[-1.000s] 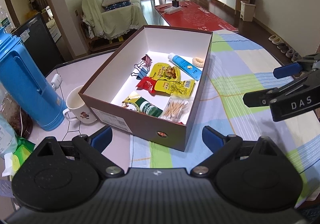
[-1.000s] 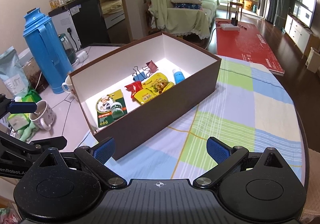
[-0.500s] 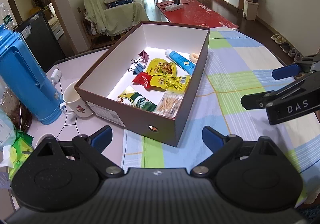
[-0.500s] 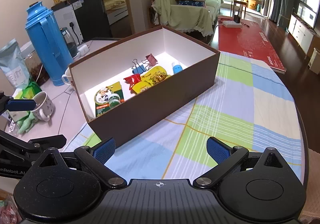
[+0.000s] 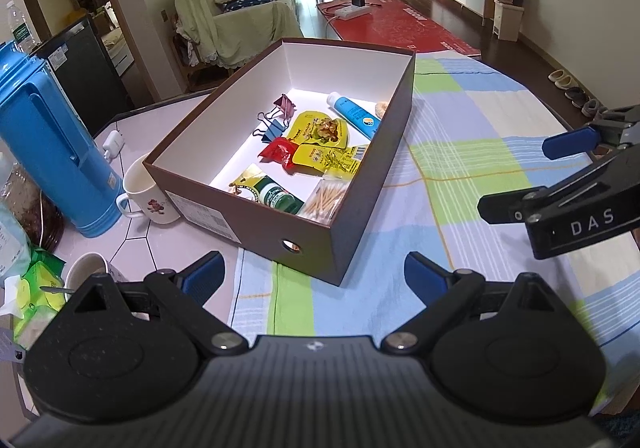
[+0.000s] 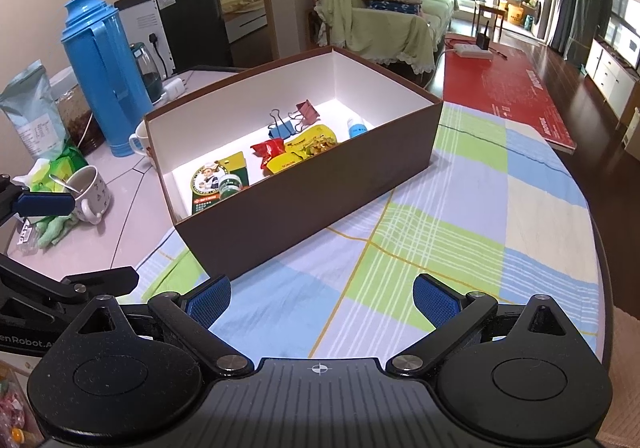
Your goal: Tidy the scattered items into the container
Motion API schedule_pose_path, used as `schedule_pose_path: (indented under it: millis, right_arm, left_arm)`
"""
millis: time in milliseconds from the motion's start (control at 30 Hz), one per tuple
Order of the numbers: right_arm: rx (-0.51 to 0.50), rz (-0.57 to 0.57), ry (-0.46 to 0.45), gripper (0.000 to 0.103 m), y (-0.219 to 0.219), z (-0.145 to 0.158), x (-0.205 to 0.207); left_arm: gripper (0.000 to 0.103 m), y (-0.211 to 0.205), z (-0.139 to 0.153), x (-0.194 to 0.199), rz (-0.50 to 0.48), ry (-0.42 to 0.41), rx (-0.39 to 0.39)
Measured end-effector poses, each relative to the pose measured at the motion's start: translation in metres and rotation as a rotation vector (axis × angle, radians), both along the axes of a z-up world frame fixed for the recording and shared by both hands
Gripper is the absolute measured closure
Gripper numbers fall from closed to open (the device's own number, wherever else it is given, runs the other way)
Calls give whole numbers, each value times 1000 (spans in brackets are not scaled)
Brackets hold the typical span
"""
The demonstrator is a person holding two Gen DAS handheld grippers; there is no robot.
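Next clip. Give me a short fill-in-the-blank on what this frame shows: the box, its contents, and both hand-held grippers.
1. The left hand-held gripper and the right hand-held gripper are both ____ and hold nothing.
2. The blue binder clip lies inside the brown ____.
3. The white mug stands between the box and the blue ____.
4. The cotton swabs lie in the box's ____ corner.

Missing words: open; box; thermos; near
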State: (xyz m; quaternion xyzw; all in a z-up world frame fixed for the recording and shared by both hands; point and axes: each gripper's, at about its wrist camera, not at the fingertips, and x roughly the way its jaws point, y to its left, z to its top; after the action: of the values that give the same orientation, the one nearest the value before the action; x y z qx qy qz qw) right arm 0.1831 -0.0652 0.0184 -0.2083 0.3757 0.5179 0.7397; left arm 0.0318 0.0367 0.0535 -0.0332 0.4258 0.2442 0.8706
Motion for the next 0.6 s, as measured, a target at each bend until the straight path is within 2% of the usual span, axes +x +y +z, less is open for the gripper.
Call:
schedule_pose_path:
  millis: [600]
  right_arm:
    - [6,78,-8,3,-5,0,-4]
  left_arm:
    - [8,-14,5,-8,88,-28,19]
